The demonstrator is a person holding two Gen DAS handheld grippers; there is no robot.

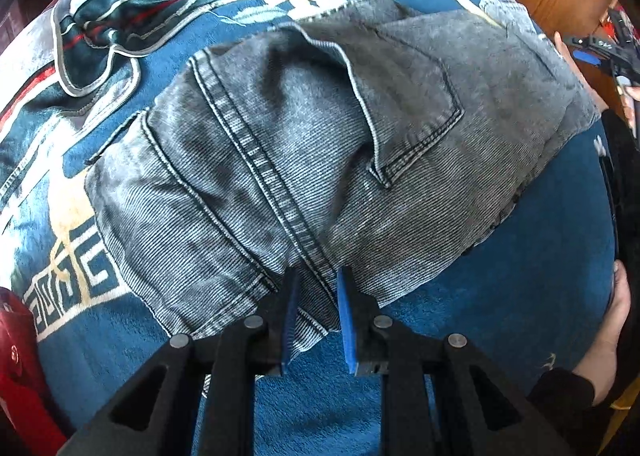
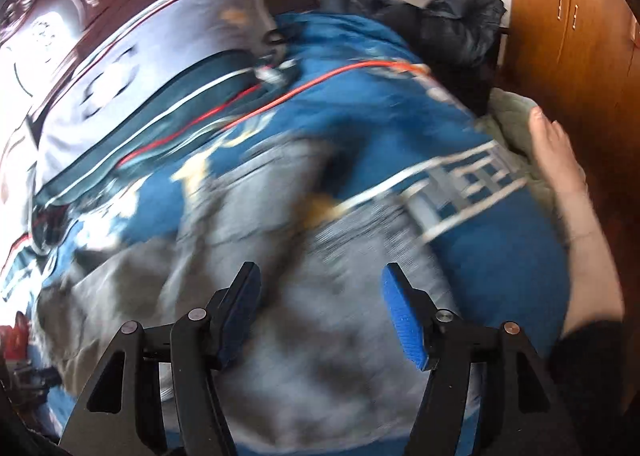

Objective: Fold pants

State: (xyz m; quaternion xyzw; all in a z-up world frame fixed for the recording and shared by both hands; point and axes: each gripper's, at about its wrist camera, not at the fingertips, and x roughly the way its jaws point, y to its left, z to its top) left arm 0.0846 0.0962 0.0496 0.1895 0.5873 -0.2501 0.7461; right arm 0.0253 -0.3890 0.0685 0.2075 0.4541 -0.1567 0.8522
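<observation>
Left gripper (image 1: pixel 318 320) pinches the jeans (image 1: pixel 320 144) at 6 o'clock; right gripper (image 2: pixel 320 316) gapes, empty.
A thin seam bite may slip, spoiling the fold.

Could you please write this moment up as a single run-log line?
task: fold pants | left gripper: shut on jeans edge | right gripper: open, above jeans, holding nothing | surface: blue blanket

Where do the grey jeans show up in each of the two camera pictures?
Left wrist view: the grey jeans fill the middle, sharp, back pocket up, their near edge between the left gripper jaws.
Right wrist view: blurred, lower centre, beyond the open right gripper.
Shared landmark: the blue patterned blanket beneath.
</observation>
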